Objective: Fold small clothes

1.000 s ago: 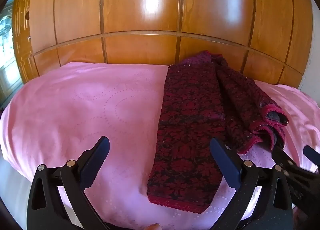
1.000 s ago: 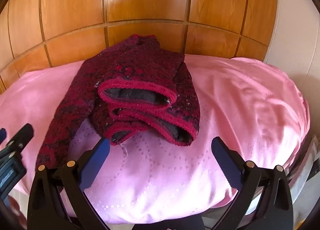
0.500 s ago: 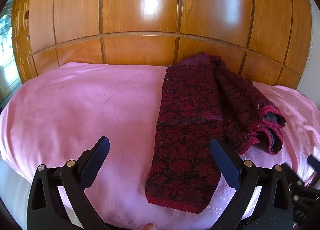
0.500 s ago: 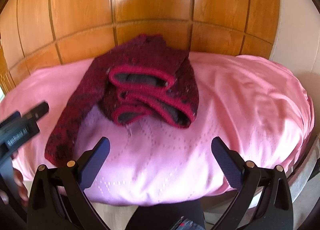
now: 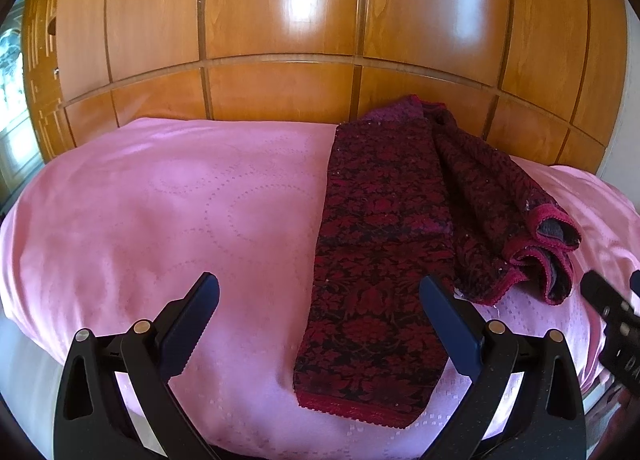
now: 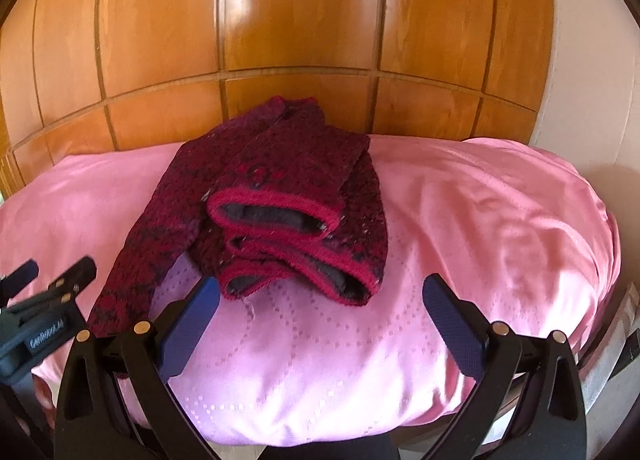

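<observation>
A dark red patterned knit garment (image 5: 380,252) lies partly folded on a pink cloth-covered table (image 5: 180,212). Its body runs as a long strip toward the near edge; both sleeves are laid over to the right, their red-edged cuffs (image 6: 276,216) stacked. My left gripper (image 5: 320,296) is open above the near edge, over the strip's hem, holding nothing. My right gripper (image 6: 320,296) is open just in front of the cuffs, also empty. Each gripper shows at the edge of the other's view: the right one (image 5: 612,312), the left one (image 6: 44,296).
Wooden panelled cupboard doors (image 5: 320,20) stand right behind the table. A pale wall (image 6: 592,60) is at the far right. The pink cloth (image 6: 500,220) is bare to the left and right of the garment. A window (image 5: 12,72) shows at far left.
Both grippers stayed open. The right gripper pulled back and shifted, then moved in toward the cuffs again. The garment has not changed shape.
</observation>
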The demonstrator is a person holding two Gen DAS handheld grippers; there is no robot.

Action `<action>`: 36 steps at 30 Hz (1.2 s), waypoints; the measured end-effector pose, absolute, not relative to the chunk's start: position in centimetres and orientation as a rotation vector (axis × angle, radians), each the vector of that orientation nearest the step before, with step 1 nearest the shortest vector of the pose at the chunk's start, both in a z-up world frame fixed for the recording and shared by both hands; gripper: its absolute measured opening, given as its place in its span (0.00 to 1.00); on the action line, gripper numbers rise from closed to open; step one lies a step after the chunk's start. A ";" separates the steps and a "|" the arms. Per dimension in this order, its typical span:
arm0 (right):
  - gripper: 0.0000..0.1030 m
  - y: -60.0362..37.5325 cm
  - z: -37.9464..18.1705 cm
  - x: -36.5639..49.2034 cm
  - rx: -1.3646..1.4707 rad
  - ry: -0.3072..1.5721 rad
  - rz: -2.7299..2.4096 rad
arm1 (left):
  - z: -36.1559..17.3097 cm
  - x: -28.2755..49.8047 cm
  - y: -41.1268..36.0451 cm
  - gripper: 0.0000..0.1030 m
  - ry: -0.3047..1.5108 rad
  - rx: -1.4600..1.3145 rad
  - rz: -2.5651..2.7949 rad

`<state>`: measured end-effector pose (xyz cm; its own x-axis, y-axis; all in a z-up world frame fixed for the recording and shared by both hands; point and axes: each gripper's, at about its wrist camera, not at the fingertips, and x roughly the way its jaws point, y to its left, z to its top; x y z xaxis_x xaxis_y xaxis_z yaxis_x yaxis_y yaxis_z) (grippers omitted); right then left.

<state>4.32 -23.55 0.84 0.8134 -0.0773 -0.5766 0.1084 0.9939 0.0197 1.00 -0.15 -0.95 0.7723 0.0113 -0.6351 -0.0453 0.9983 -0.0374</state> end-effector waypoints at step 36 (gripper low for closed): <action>0.98 -26.3 2.9 6.7 0.133 0.563 -0.120 | -3.7 3.8 -2.9 0.96 0.778 0.075 -0.046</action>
<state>6.68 -26.26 2.95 0.8391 -0.0768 -0.5386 0.1497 0.9844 0.0928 3.79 -2.91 -3.72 0.7114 -0.0135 -0.7026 0.0689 0.9963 0.0506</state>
